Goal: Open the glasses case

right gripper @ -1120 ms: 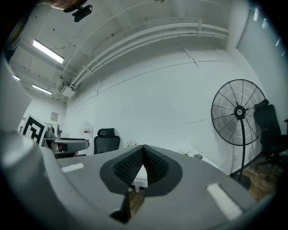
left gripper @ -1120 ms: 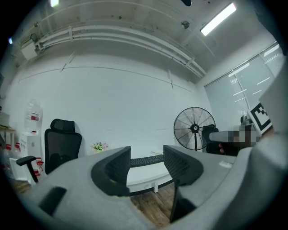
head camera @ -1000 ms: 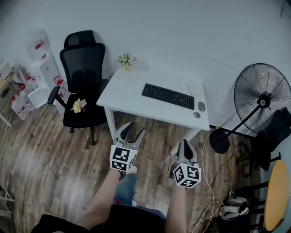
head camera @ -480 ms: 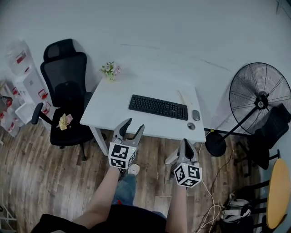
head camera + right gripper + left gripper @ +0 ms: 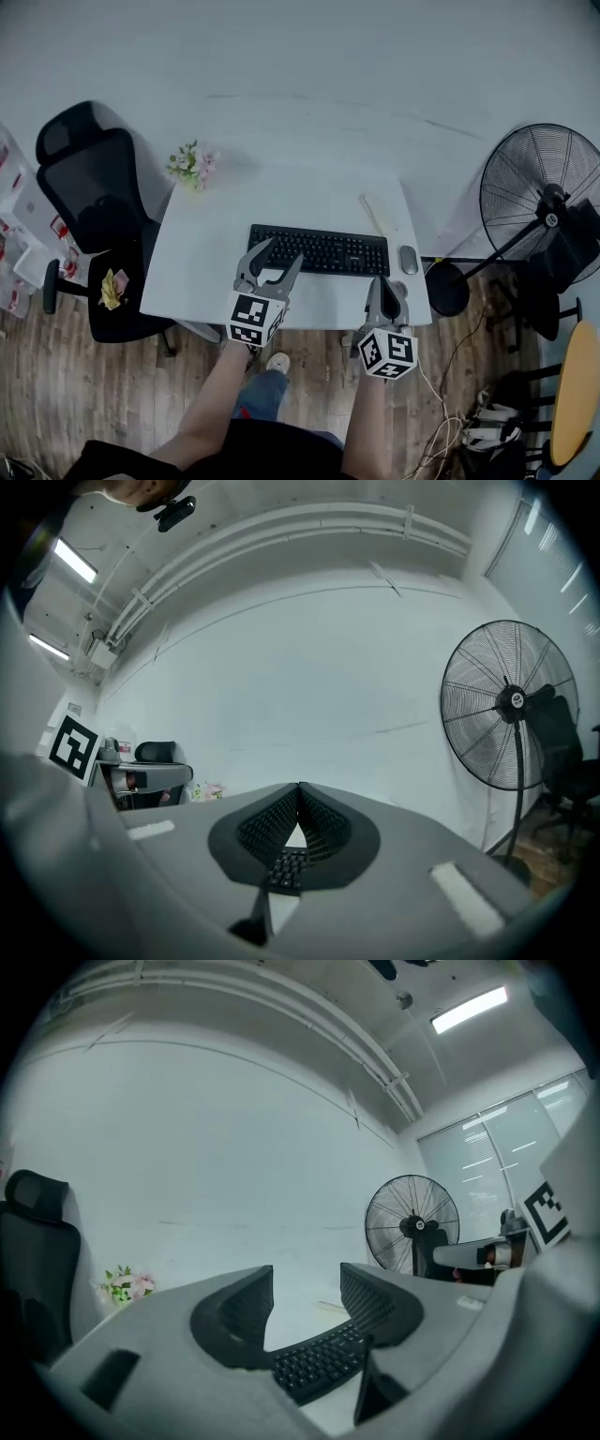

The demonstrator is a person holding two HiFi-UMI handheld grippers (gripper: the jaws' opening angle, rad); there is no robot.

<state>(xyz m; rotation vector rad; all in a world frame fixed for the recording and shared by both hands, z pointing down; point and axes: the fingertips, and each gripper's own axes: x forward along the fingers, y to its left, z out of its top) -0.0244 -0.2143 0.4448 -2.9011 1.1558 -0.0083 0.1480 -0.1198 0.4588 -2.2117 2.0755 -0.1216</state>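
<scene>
A pale, long, narrow object (image 5: 378,214), possibly the glasses case, lies on the white desk (image 5: 211,253) just behind the right end of a black keyboard (image 5: 319,251). In the left gripper view it shows as a thin pale strip (image 5: 330,1306). My left gripper (image 5: 279,258) hovers over the keyboard's left half, open and empty (image 5: 307,1283). My right gripper (image 5: 385,283) sits at the desk's front edge below the keyboard's right end, shut with nothing between its jaws (image 5: 299,787). Both are well short of the pale object.
A grey mouse (image 5: 407,259) lies right of the keyboard. A small pot of flowers (image 5: 192,164) stands at the desk's far left corner. A black office chair (image 5: 94,206) is left of the desk, and a large standing fan (image 5: 544,202) is to its right. Cables lie on the wooden floor (image 5: 441,431).
The desk has come much closer in the head view, and both grippers now reach over its front edge instead of the floor. Left stays open, right stays shut.
</scene>
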